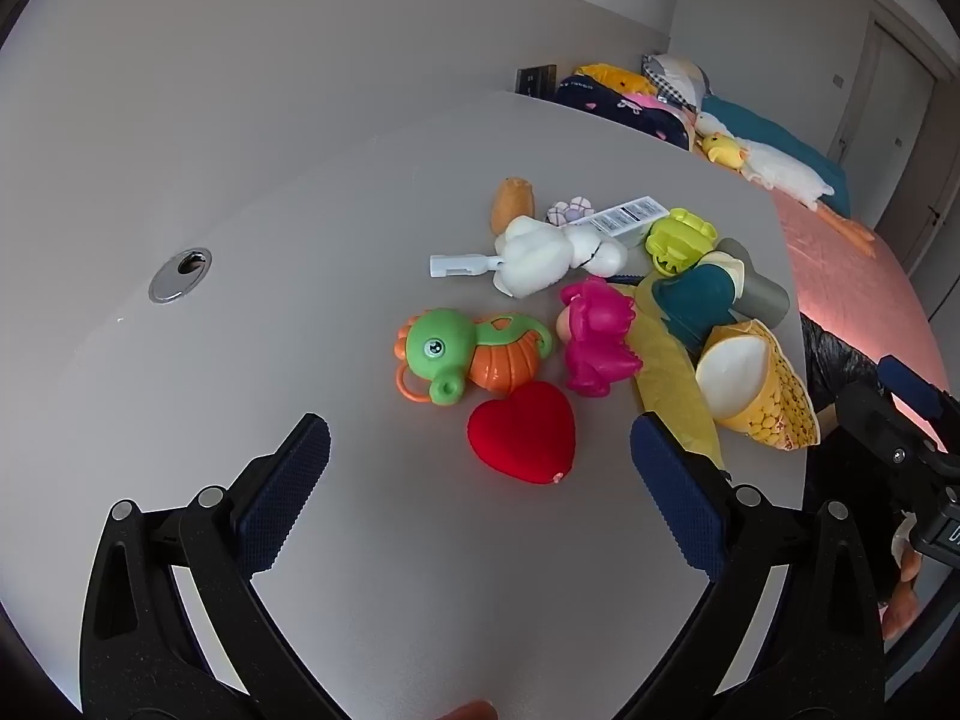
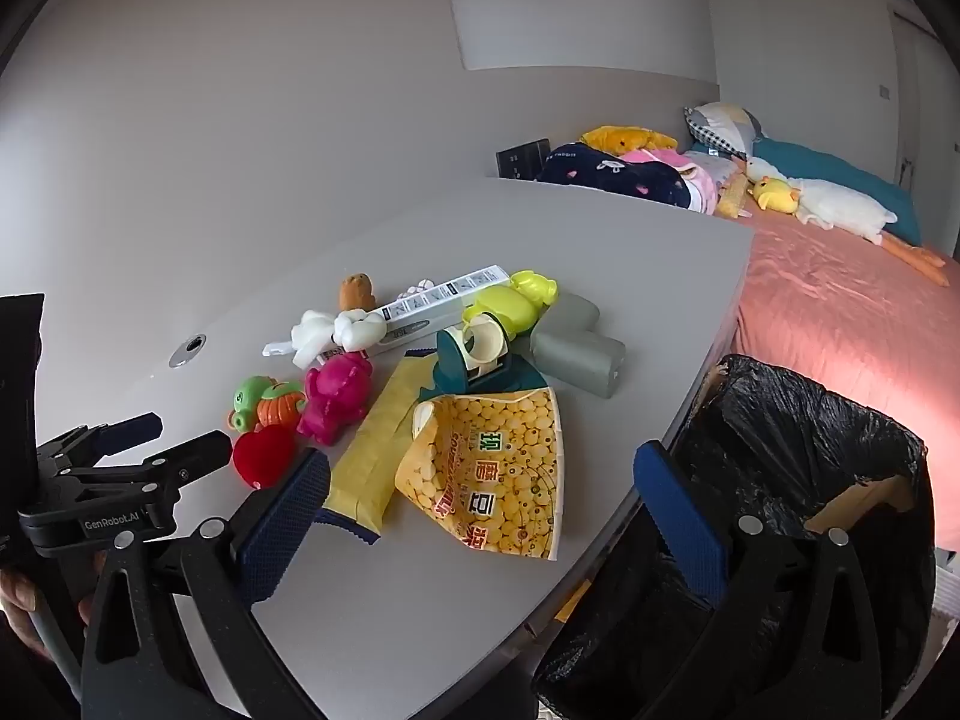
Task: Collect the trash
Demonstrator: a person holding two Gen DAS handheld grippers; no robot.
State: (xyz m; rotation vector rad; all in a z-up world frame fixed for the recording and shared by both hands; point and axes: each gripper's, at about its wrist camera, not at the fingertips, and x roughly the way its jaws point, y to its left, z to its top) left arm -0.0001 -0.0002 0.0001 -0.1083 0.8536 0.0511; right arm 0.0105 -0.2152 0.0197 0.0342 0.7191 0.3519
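Right now both my grippers are spread wide and empty: my right gripper (image 2: 480, 498) hovers just above the yellow snack bag (image 2: 498, 468) on the table (image 2: 384, 618), my left gripper (image 1: 480, 468) near the red heart (image 1: 521, 433). Beside the table's edge stands the black-lined bin (image 2: 798, 438).

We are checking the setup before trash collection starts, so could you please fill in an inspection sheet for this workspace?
Surface: grey table, bare near its front edge.
Job's things: yellow paper cup crushed; yellow wrapper beside it; black-lined bin at the table's right edge.
Clutter: red heart, seahorse toy, pink toy, tape dispenser.
Grippers: left gripper and right gripper open, holding nothing.
Cables: nothing seen.
Surroundings: pink bed with plush toys.
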